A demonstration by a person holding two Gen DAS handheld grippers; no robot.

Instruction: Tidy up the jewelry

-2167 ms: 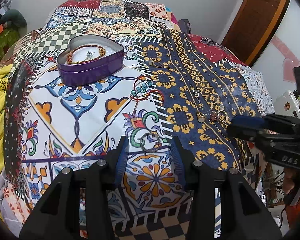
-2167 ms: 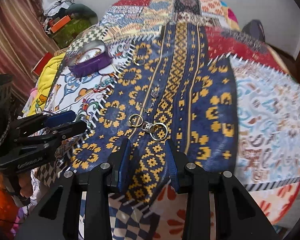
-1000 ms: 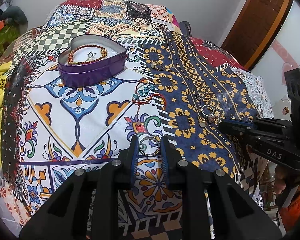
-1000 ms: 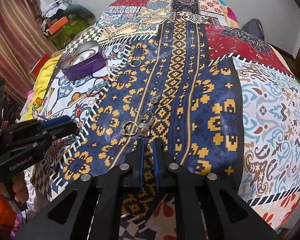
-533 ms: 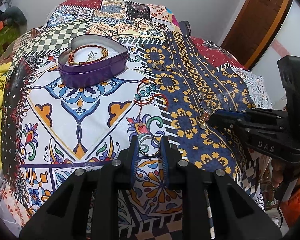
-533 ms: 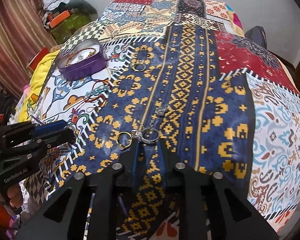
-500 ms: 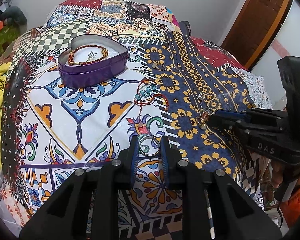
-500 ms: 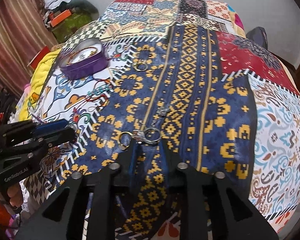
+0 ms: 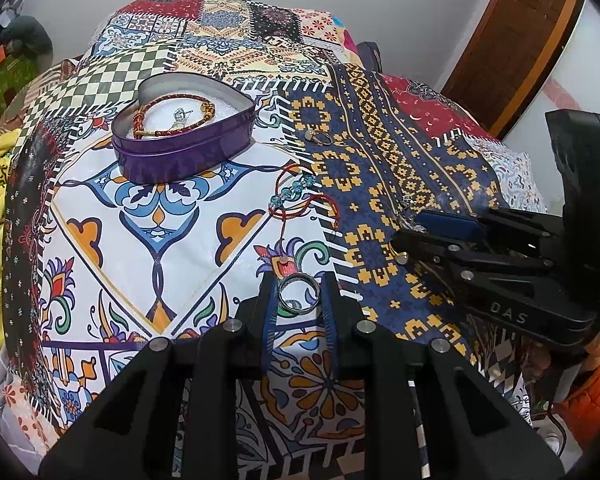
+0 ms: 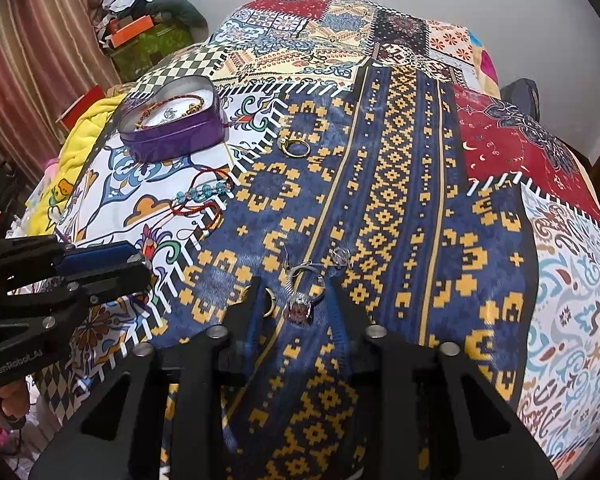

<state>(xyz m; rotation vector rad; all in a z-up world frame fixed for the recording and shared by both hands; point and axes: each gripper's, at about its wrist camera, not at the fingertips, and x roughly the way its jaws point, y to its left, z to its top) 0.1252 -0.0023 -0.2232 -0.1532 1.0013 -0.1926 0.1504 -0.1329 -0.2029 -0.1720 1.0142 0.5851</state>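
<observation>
My left gripper [image 9: 298, 288] is shut on a silver ring [image 9: 299, 293] just above the patchwork bedspread [image 9: 160, 216]. In the right wrist view, my right gripper [image 10: 294, 300] points down at the blue-and-yellow patch. Its jaws are closing, and the pads stand clear of a stone-set silver ring [image 10: 300, 304] lying between them. A small gold ring [image 10: 269, 302] lies against the left finger. A thin chain with a pendant [image 10: 340, 257] trails beyond. The purple heart-shaped tin [image 9: 180, 156] holds a red-and-gold bracelet [image 9: 168, 110].
A red cord bracelet with blue beads [image 9: 296, 192] lies between the tin and my left gripper. A gold ring [image 10: 294, 146] sits right of the tin. A yellow blanket [image 10: 76, 152] hangs at the bed's left edge, and a wooden door [image 9: 516, 40] stands at the right.
The right gripper, shut a second ago just short of the rings, has opened and moved forward so the rings now lie between its fingers. The left gripper holds its ring as before.
</observation>
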